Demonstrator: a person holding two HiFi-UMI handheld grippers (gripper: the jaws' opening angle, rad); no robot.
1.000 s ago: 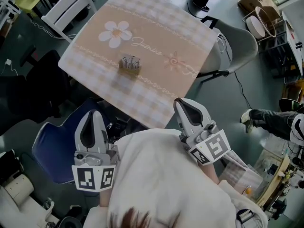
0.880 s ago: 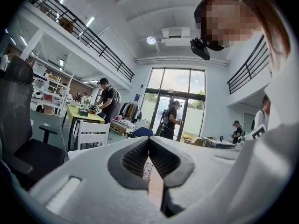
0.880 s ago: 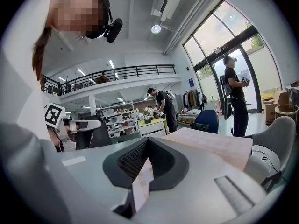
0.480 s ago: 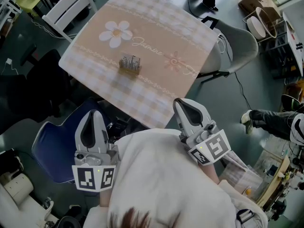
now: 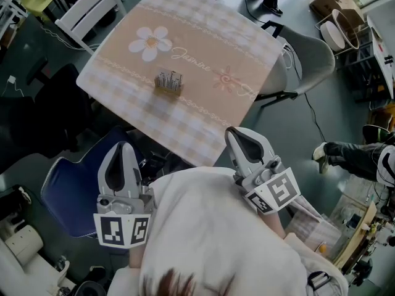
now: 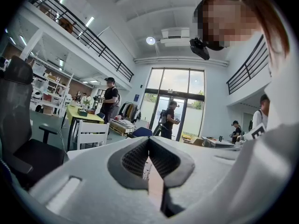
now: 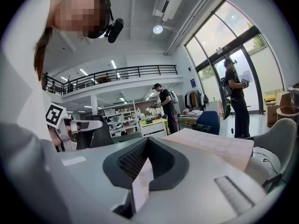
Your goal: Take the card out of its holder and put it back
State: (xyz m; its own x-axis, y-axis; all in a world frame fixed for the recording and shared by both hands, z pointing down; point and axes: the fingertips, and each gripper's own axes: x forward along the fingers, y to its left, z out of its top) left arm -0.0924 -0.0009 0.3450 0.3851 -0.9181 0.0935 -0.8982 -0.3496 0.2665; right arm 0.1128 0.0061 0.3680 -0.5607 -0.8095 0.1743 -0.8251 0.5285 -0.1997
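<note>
The card holder, a small wooden base with a pale card standing upright in it, sits near the middle of the checked tablecloth in the head view. Both grippers hang close to my body, short of the table's near edge and well apart from the holder. My left gripper is shut with nothing in it, its jaws meeting at the tips. The right gripper is shut and empty too, tips together. The right gripper view shows the table's edge ahead on the right.
A white chair stands at the table's far left, a grey chair on its right, a blue chair beside my left gripper. A seated person's shoe and leg are at right. Several people stand in the background.
Neither gripper has moved and the card holder stays put. Only a bystander's feet at the top edge have shifted slightly.
</note>
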